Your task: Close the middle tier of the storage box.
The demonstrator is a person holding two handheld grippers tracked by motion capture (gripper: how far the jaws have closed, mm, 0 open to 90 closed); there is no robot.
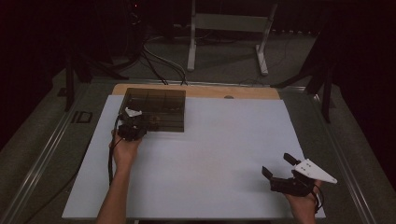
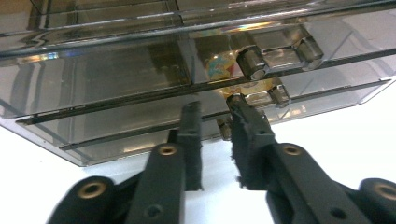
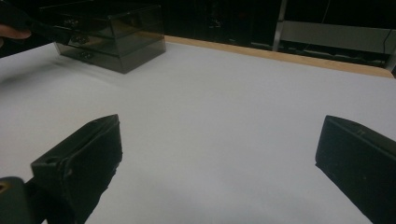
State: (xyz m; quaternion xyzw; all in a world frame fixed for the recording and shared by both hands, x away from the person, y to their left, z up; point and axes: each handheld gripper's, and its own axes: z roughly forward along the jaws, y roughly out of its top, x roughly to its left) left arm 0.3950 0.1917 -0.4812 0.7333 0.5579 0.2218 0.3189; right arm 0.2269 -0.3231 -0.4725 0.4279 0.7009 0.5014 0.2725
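Smoked clear drawer box (image 1: 154,110) at ten o'clock on the white surface (image 1: 219,154), something colourful inside. Left claw (image 2: 215,122) narrowly parted at a drawer knob (image 2: 224,127); right claw (image 3: 219,154) agape, at four o'clock.

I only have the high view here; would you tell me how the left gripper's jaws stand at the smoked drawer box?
Observer: In the left gripper view, the left gripper has its jaws slightly parted at the drawer box, tips beside a small knob on the bottom drawer.
Operator: Are they clamped on it?
Observer: No, a gap shows between them; the knob sits by the right-hand jaw's tip.
Operator: And the right gripper?
Observer: The right gripper has its jaws wide apart over the bare white table, holding nothing.
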